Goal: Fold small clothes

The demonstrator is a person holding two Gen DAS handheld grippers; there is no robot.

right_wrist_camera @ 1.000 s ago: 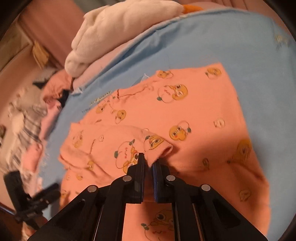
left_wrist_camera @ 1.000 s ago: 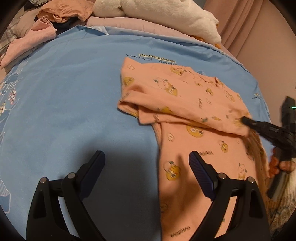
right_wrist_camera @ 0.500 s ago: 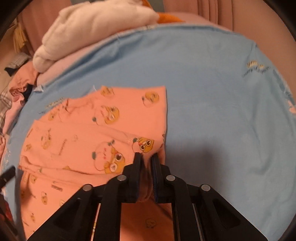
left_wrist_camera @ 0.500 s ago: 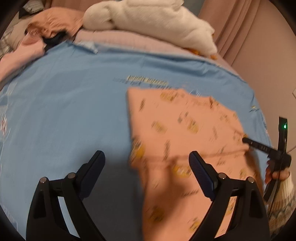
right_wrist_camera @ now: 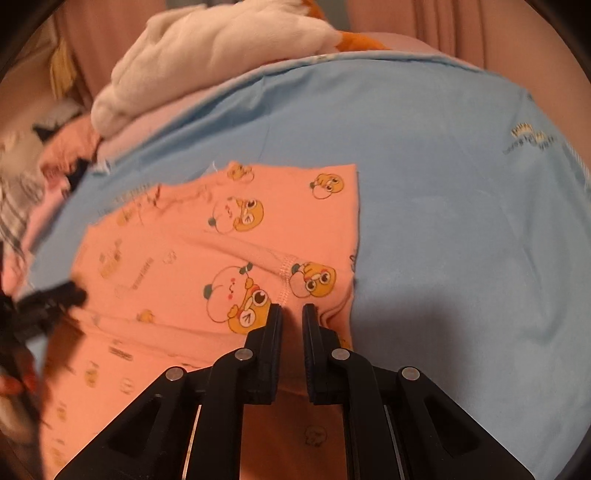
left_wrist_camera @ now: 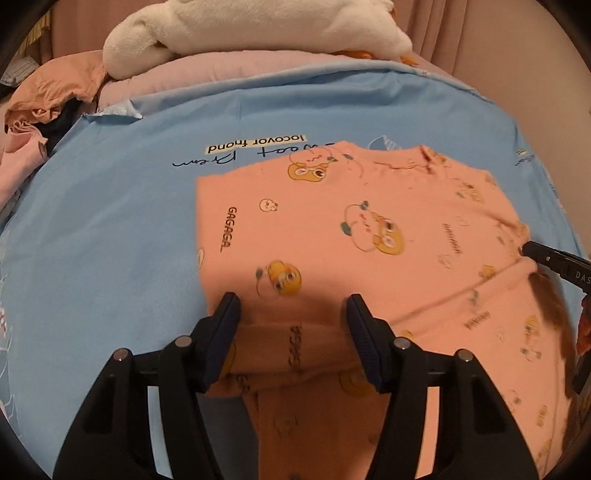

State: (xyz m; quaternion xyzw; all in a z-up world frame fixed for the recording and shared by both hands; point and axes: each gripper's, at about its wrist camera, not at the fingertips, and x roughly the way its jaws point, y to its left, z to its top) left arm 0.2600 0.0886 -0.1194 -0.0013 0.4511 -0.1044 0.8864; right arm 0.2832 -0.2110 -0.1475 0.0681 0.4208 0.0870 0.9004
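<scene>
A small orange garment (left_wrist_camera: 369, 236) printed with cartoon ducks lies on the blue bed sheet (left_wrist_camera: 110, 229), its sleeve folded across the body. My left gripper (left_wrist_camera: 291, 314) is open, its fingers straddling the garment's folded left edge just above the cloth. My right gripper (right_wrist_camera: 291, 314) is nearly closed, its jaws pinching the sleeve cuff (right_wrist_camera: 284, 280) at the garment's (right_wrist_camera: 184, 266) right side. The right gripper's tip also shows at the right edge of the left wrist view (left_wrist_camera: 546, 258).
A white plush blanket (left_wrist_camera: 258, 26) and pink bedding (left_wrist_camera: 207, 74) pile at the head of the bed. Crumpled pink and orange clothes (left_wrist_camera: 40, 99) lie at the far left. The blue sheet (right_wrist_camera: 461, 221) extends to the right of the garment.
The right gripper has carried the sleeve cuff across the garment to its right side, flattening the sleeve. The left gripper has moved right and down over the garment's left edge.
</scene>
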